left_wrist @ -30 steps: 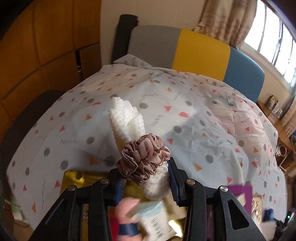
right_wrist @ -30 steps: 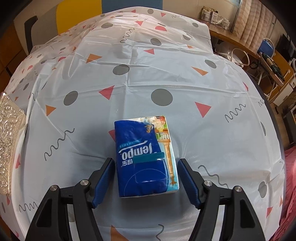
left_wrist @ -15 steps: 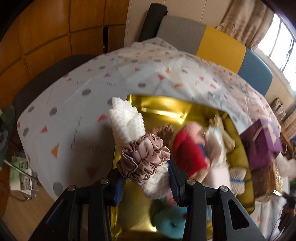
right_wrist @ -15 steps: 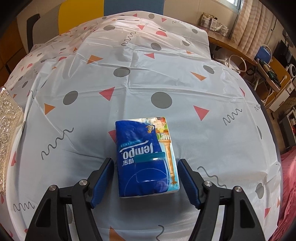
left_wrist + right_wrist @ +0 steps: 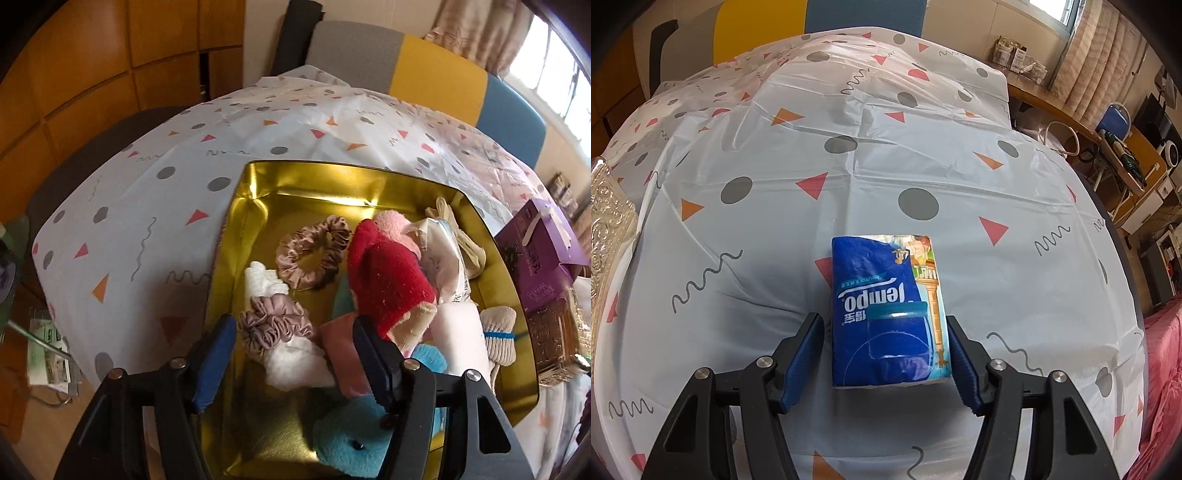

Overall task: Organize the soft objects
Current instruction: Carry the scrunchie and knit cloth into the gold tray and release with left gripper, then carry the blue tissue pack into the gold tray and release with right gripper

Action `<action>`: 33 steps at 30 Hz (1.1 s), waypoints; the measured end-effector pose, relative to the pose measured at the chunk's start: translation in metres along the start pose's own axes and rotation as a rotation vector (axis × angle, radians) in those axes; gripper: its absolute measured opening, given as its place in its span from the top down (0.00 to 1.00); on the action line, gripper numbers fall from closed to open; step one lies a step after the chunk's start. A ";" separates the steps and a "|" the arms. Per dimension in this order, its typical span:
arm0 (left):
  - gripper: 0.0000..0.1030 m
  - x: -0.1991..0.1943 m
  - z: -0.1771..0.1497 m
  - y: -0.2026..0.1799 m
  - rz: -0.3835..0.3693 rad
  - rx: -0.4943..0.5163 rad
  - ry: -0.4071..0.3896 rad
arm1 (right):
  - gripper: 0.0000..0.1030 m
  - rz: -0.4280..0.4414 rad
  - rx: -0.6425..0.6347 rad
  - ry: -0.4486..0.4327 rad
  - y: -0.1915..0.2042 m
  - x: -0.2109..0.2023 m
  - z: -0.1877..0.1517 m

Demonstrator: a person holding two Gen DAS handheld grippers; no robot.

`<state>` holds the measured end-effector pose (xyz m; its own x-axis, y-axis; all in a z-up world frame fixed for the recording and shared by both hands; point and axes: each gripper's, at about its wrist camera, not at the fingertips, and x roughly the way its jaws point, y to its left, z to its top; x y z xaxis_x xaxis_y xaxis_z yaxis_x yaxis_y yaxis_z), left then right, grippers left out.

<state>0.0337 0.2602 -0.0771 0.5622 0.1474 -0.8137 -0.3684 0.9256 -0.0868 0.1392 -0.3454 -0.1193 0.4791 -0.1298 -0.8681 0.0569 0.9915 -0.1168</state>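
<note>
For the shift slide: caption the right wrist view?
Right gripper closing around blue tissue pack on patterned tablecloth.

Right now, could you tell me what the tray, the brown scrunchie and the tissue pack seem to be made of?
Tray: probably metal, glossy gold; its walls mirror light.
Brown scrunchie: likely satin; gathered folds with a soft sheen.
Tissue pack: thin printed plastic film, glossy and slightly wrinkled.

Left wrist view: a teal plush [image 5: 351, 454] is lying partly hidden behind the left gripper [image 5: 291, 363], whose fingers are running off the lower edge; a purple box [image 5: 537, 258] is being cut by the right edge. Right wrist view: an embossed gold lid [image 5: 605, 236] is being cropped at the left edge; shelf items [image 5: 1015, 55], upper right, are too small to identify
</note>
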 end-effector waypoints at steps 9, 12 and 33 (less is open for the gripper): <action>0.29 -0.046 -0.011 -0.004 0.001 -0.005 -0.125 | 0.37 -0.020 0.036 0.003 0.001 -0.002 -0.002; 0.29 -0.057 -0.010 -0.007 -0.006 -0.004 -0.149 | 0.38 -0.033 0.054 0.007 0.002 -0.002 -0.002; 0.22 -0.081 -0.027 -0.019 -0.021 0.055 -0.183 | 0.49 0.031 0.281 0.146 0.002 -0.006 0.022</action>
<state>-0.0253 0.2210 -0.0248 0.6964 0.1839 -0.6937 -0.3168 0.9461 -0.0672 0.1559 -0.3422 -0.1036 0.3548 -0.0793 -0.9316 0.2936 0.9554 0.0305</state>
